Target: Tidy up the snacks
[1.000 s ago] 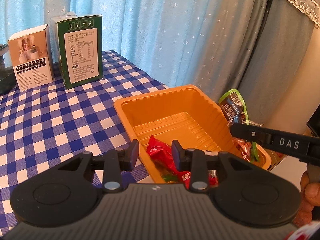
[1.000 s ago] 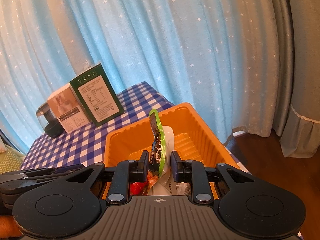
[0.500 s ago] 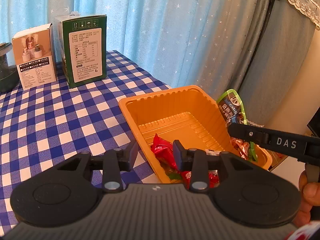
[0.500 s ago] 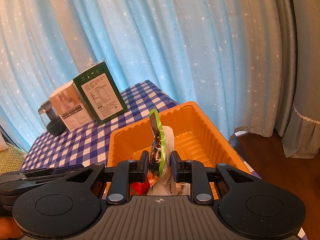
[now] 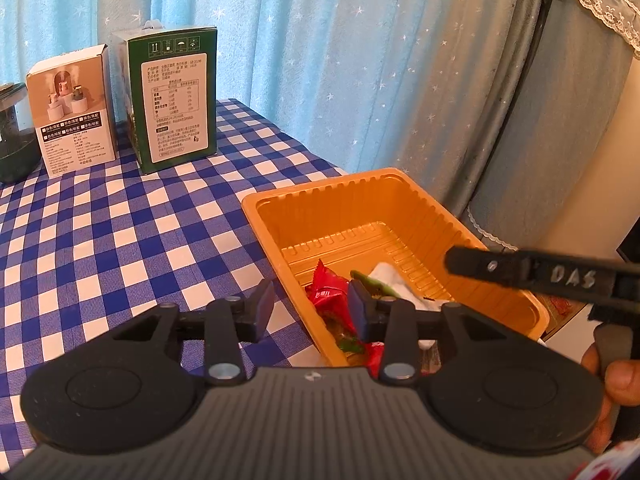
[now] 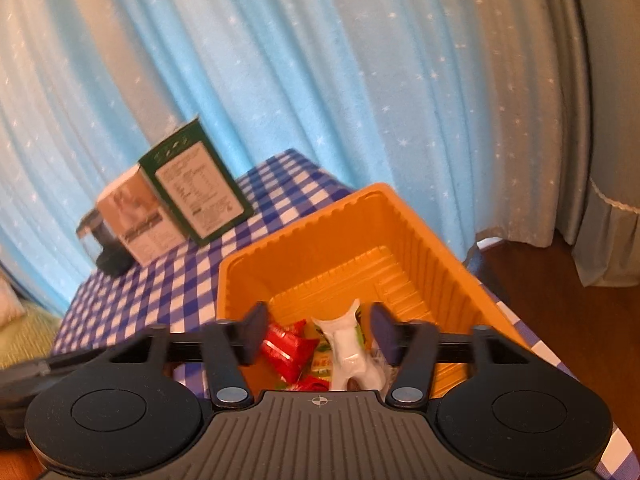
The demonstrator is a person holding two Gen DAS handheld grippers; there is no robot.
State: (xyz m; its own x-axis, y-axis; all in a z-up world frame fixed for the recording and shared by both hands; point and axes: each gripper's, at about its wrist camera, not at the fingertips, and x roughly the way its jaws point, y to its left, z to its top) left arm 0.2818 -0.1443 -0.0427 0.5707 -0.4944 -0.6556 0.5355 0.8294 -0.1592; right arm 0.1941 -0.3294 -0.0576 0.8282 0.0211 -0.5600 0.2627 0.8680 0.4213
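My right tongs [image 6: 316, 334] stand spread wide with nothing between the pads, hovering over the near end of the ribbed orange plastic tray [image 6: 356, 216]. Directly below and just ahead of their gap lies the white-and-green foil snack packet [image 6: 348, 354], resting in the tray beside the red crinkled snack wrappers [image 6: 286, 350]. I judge this to be the release step: the packet is in the tray and free of the pads.

My left tongs [image 5: 310, 310] are spread too, pinching nothing, poised over the tray's near-left rim [image 5: 280, 276]; the red wrappers [image 5: 330, 296] sit just beyond their right pad. The right tongs cross into that view as a dark bar [image 5: 532, 276] to my right.

Far ahead of both tongs, on the blue-and-white checked tablecloth [image 5: 120, 240], stand a green carton [image 5: 176, 100] and a beige carton [image 5: 74, 110], side by side.

Next, I would lift the right tongs straight up clear of the tray wall, then look for any snack lying outside it; none shows clearly from here.
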